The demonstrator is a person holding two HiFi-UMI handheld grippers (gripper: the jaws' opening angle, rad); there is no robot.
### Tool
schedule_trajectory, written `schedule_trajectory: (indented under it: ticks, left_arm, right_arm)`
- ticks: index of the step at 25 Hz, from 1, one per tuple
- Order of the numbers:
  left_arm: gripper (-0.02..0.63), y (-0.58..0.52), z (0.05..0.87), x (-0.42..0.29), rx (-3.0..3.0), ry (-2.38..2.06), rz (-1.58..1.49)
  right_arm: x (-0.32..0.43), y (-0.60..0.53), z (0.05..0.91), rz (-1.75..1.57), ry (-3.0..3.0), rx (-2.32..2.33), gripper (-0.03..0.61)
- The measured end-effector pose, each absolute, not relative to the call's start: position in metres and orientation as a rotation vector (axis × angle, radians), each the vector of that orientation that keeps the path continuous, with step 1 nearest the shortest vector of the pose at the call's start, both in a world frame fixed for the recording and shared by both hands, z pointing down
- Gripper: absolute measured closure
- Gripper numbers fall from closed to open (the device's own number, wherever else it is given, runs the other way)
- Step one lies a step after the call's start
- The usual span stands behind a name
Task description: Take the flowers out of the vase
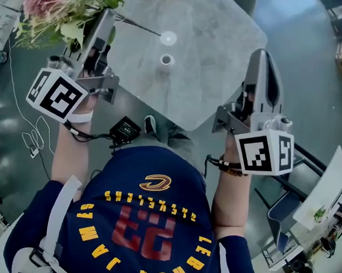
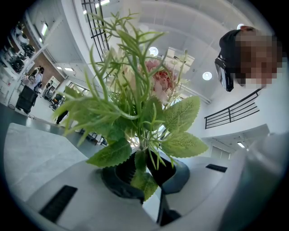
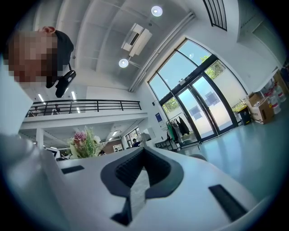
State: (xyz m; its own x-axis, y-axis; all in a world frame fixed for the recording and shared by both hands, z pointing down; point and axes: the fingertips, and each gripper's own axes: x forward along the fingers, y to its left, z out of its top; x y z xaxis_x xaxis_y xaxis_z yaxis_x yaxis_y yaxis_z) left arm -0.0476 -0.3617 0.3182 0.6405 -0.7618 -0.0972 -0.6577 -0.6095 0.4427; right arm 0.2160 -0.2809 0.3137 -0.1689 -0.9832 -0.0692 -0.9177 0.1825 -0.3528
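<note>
Fingers (image 2: 118, 184) of the left gripper (image 2: 145, 175) are clamping the stems of the flowers (image 2: 135, 94), holding the bunch up near the left edge of the table (image 1: 218, 66). It is well apart from the small white vase (image 1: 167, 62), which is standing upright near the middle. The right gripper (image 3: 142, 171) is hovering with its fingers together on nothing. The lifting seems done, so the care now is probably going into keeping the squeeze even, steering the trailing stems away from the light vase, and laying the bunch on bare tabletop.
</note>
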Motion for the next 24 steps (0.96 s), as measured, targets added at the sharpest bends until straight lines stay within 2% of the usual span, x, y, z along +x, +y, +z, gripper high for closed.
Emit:
schedule_trajectory:
  ticks: [24]
  left_arm:
    - [0.574, -0.366, 0.322, -0.049, 2.48, -1.124, -0.393]
  right_arm:
    - [0.212, -0.284, 0.317, -0.352, 2.197, -1.794, 0.571]
